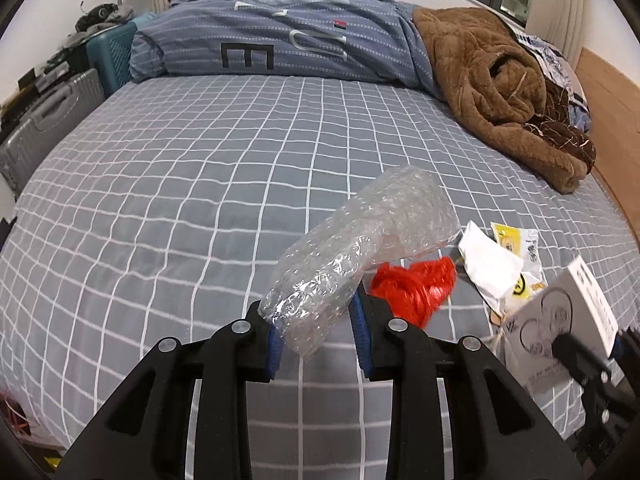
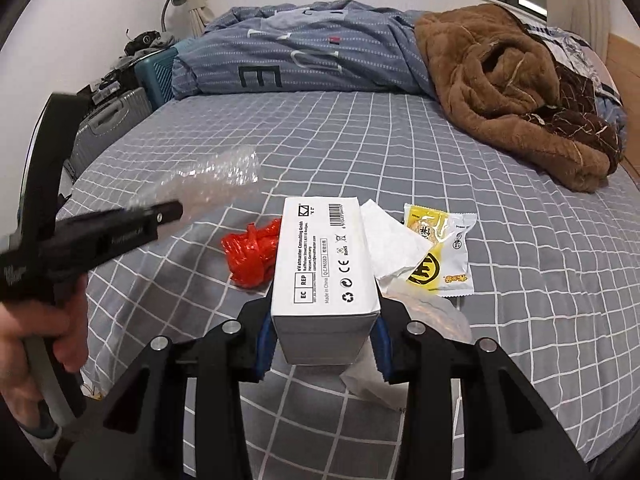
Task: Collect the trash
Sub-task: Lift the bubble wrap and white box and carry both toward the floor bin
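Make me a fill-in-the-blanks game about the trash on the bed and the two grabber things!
1. The left gripper is pinching a piece of clear ____ wrap.
2. The right gripper is holding a white ____ with printing on it.
3. The crumpled plastic bag lying on the bed sheet is coloured ____.
4. The yellow and white snack wrapper lies partly under a white ____.

Missing words: bubble; box; red; tissue
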A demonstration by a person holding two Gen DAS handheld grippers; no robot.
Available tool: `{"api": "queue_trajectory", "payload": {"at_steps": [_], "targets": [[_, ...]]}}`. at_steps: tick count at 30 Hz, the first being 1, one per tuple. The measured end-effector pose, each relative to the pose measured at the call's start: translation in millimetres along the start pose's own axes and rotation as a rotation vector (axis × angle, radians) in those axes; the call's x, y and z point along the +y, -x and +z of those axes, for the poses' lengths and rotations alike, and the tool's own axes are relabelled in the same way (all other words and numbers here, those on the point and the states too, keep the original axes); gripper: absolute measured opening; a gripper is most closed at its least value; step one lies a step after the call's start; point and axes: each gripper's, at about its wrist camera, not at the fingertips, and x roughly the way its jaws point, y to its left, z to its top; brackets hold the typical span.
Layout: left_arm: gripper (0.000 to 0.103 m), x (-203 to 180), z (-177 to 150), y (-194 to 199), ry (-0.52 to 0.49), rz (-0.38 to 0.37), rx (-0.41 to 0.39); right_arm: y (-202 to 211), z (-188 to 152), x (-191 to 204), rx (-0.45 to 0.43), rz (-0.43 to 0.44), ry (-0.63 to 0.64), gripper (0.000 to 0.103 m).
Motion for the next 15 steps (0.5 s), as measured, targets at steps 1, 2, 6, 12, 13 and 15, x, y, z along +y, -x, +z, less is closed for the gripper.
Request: {"api": "queue_trajectory", "payload": {"at_steps": [1, 2, 6, 12, 13, 15], "targets": [[0.028, 0.4, -3.2, 3.6, 0.001, 0.001, 0.000, 1.7, -0.4, 0.6, -0.002, 0.002, -0.003, 0.037], [0.028, 0.6, -7.9, 8.3, 0.004, 0.001, 0.001, 3.2, -0.8, 1.6, -0.003, 0.004, -0.006, 0.037], [0.028, -2.8, -22.3, 26.3, -0.007, -0.001, -0.012, 12.2, -8.0, 5.3, -0.004, 0.003, -0.017, 0.037], [0.028, -4.9, -36.2, 55.9, 0.007, -0.009, -0.043, 39.6, -22.8, 2.8, -0.029, -0.015, -0.038, 0.037], [0.028, -5.7, -38.2, 59.0, 0.010, -0.012, -0.043, 42.7, -24.0, 2.5, -0.032, -0.018, -0.041, 0.037], [0.028, -8.2, -43.6, 66.1, 0.013, -0.019, -0.046, 50.7, -27.7, 0.2, -0.040, -0.020, -0.054, 0.037]]}}
